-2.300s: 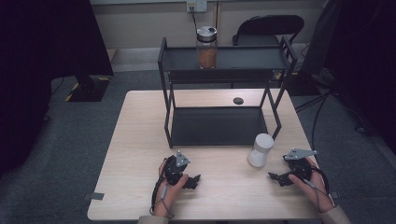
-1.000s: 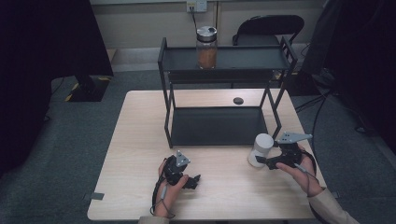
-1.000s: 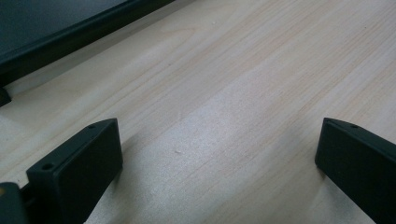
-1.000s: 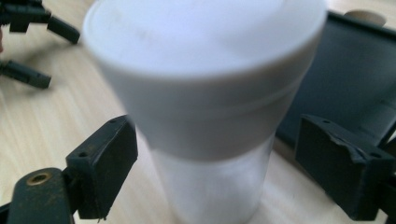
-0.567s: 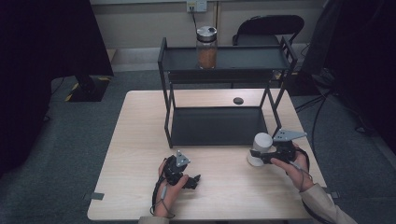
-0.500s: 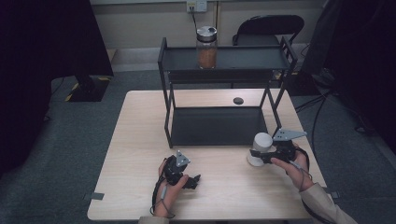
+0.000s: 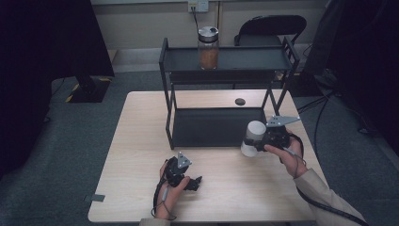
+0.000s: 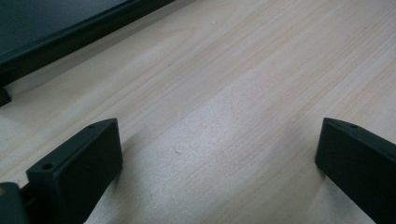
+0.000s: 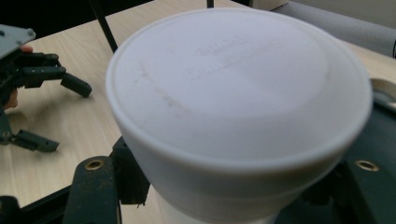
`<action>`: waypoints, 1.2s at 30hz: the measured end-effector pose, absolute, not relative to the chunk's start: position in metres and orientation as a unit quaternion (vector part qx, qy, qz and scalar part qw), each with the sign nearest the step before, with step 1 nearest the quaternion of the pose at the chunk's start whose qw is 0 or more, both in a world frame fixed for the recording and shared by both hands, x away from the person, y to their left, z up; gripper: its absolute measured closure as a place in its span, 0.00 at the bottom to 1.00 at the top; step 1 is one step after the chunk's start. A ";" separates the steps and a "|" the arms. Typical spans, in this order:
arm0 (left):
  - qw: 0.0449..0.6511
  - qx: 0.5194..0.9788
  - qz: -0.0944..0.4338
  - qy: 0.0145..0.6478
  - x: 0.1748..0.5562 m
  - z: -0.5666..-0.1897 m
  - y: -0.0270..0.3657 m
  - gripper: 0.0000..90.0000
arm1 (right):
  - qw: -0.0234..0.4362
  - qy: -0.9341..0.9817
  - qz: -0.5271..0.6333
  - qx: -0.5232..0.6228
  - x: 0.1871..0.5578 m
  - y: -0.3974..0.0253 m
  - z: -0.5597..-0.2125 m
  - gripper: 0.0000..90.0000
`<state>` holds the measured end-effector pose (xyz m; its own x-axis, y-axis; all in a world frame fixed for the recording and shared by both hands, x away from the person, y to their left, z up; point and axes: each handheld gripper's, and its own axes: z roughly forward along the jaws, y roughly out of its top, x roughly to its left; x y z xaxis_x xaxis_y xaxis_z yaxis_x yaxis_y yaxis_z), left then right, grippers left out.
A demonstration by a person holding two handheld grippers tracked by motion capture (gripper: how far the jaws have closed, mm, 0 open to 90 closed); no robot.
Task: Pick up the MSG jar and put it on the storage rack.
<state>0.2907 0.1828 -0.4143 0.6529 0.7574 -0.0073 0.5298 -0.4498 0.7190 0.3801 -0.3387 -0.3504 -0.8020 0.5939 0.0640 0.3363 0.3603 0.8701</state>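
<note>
Pale wood table (image 7: 141, 141) carries a black rack (image 7: 216, 125); at its four o'clock corner stands a white jar (image 7: 253, 138), tilted, pinched by the right gripper (image 7: 263, 141) just under its lid. At six o'clock the left gripper (image 7: 195, 182) rests with jaws spread wide over bare wood

Light wood table (image 7: 141, 141) — black two-tier shelf rack (image 7: 216, 126), small dark disc (image 7: 240, 101), white container (image 7: 253, 138).

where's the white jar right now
In the high view the white jar stands on the table's right side, just in front of the black shelf's right corner, between the right hand-held gripper's jaws.
</note>
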 end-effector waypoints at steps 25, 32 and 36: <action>0.356 0.837 0.159 0.385 0.291 -0.414 0.183 0.00 | 0.158 0.814 0.482 0.283 0.418 -0.317 -0.265 0.38; 0.356 0.836 0.159 0.385 0.291 -0.414 0.183 0.00 | 0.166 0.816 0.481 0.274 0.420 -0.317 -0.237 0.38; 0.356 0.836 0.159 0.385 0.291 -0.414 0.183 0.00 | 0.167 0.815 0.483 0.272 0.421 -0.317 -0.224 0.38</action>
